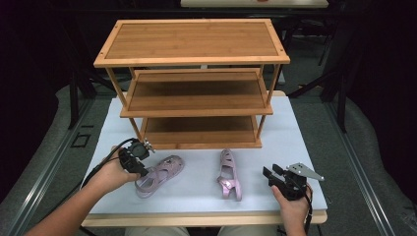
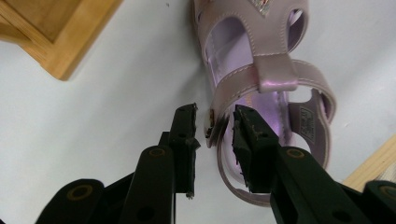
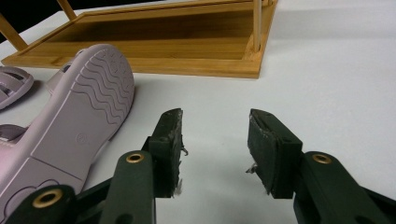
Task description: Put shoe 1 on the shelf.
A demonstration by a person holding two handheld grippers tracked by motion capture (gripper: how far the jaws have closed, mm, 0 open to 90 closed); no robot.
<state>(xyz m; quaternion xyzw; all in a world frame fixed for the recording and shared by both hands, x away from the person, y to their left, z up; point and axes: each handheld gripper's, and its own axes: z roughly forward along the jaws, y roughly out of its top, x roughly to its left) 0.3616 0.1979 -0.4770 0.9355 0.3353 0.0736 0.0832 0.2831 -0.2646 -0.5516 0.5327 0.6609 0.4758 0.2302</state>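
White table [image 1: 295, 132]: wooden rack [image 1: 196, 93], two pink sandals [image 1: 160, 174].

Pale pink sandals [image 1: 160, 174]; wavy-tread sole [image 3: 100, 86]; honey-brown wooden rack [image 1: 194, 81]; white tabletop [image 1: 295, 137].

Pink sandal [image 1: 160, 174], upright, by L gripper [image 2: 214, 126]

Glossy pearly lilac sandal [image 2: 275, 79]; matt bamboo wood rack [image 1: 196, 49]; smooth white tabletop [image 1: 196, 189].
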